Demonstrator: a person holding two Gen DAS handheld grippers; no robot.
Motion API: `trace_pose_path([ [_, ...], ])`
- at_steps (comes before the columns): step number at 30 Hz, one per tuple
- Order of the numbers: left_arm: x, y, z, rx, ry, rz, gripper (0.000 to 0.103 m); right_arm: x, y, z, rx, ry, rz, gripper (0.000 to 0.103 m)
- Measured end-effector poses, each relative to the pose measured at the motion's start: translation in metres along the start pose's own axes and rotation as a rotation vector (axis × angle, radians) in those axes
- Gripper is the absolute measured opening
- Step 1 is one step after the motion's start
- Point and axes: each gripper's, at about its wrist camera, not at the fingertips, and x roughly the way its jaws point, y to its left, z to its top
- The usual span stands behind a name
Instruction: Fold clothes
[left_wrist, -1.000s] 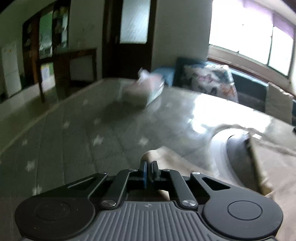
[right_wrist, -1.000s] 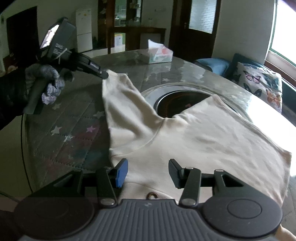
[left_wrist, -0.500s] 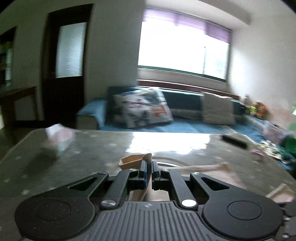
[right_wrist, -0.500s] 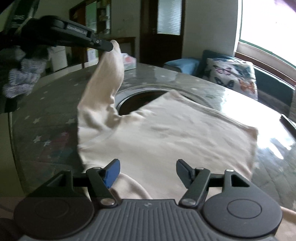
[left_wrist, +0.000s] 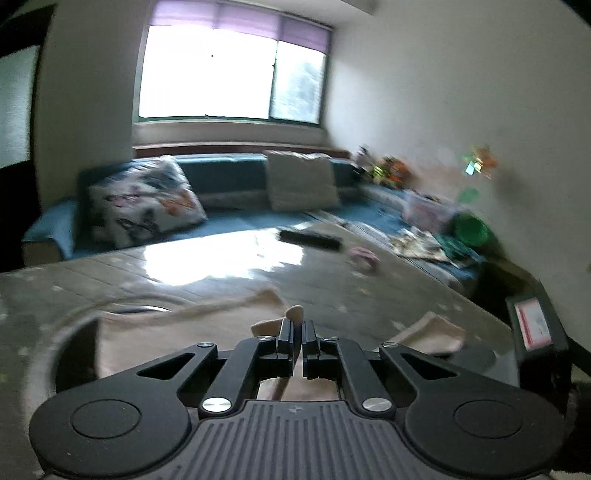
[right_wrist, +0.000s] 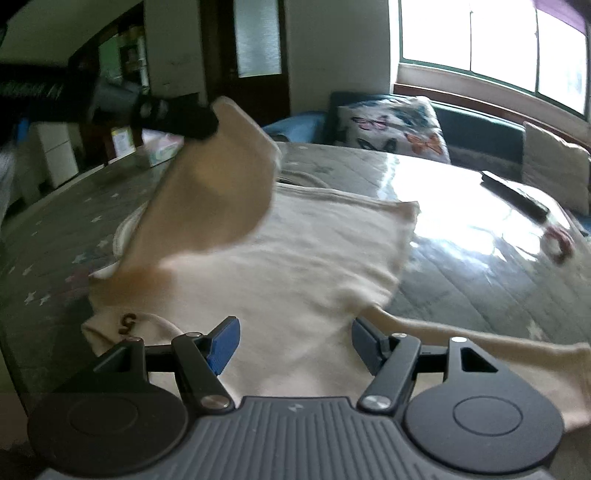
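We see a cream long-sleeved shirt (right_wrist: 295, 258) spread flat on the grey star-patterned table (right_wrist: 461, 266). Its collar, with a small brown label, lies nearest the right wrist camera, and its body runs away from that camera toward the far hem, so the long axis points from the near table edge toward the sofa (right_wrist: 480, 122) under the window.

The left gripper (left_wrist: 298, 328) has its jaws pinched together on the end of one sleeve (right_wrist: 221, 177), a tab of cloth showing between the fingers. In the right wrist view that sleeve is lifted off the table and slants up to the left, arching over the shirt's body. The other sleeve (right_wrist: 480, 347) lies flat, stretching to the right.

The right gripper (right_wrist: 295, 339) hovers over the collar with its jaws spread wide, holding nothing.
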Motion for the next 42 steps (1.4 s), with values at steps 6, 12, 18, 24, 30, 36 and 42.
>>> trace_pose_path([
  [6, 0.021, -0.020, -0.027, 0.025, 0.109, -0.059, 0.008, -0.004, -0.011, -0.009, 0.038, 0.008, -0.023, 0.069],
  [12, 0.012, -0.001, -0.041, 0.030, 0.123, -0.033, 0.050, -0.013, -0.018, -0.015, 0.050, 0.017, -0.048, 0.068],
  [18, -0.009, 0.054, -0.061, 0.017, 0.125, 0.169, 0.050, -0.032, -0.022, -0.012, 0.067, -0.016, -0.055, 0.066],
  [24, -0.031, 0.110, -0.092, -0.075, 0.198, 0.332, 0.049, -0.046, -0.021, -0.003, 0.087, -0.055, -0.049, 0.064],
  [30, -0.024, 0.118, -0.087, -0.110, 0.178, 0.304, 0.048, -0.019, -0.018, 0.000, 0.116, 0.000, -0.035, 0.048],
  [36, 0.001, 0.121, -0.077, -0.117, 0.177, 0.249, 0.043, 0.003, -0.016, -0.001, 0.145, 0.041, -0.030, 0.033],
  [42, 0.011, 0.133, -0.079, -0.166, 0.181, 0.229, 0.008, 0.003, -0.011, 0.004, 0.133, 0.033, -0.045, 0.008],
])
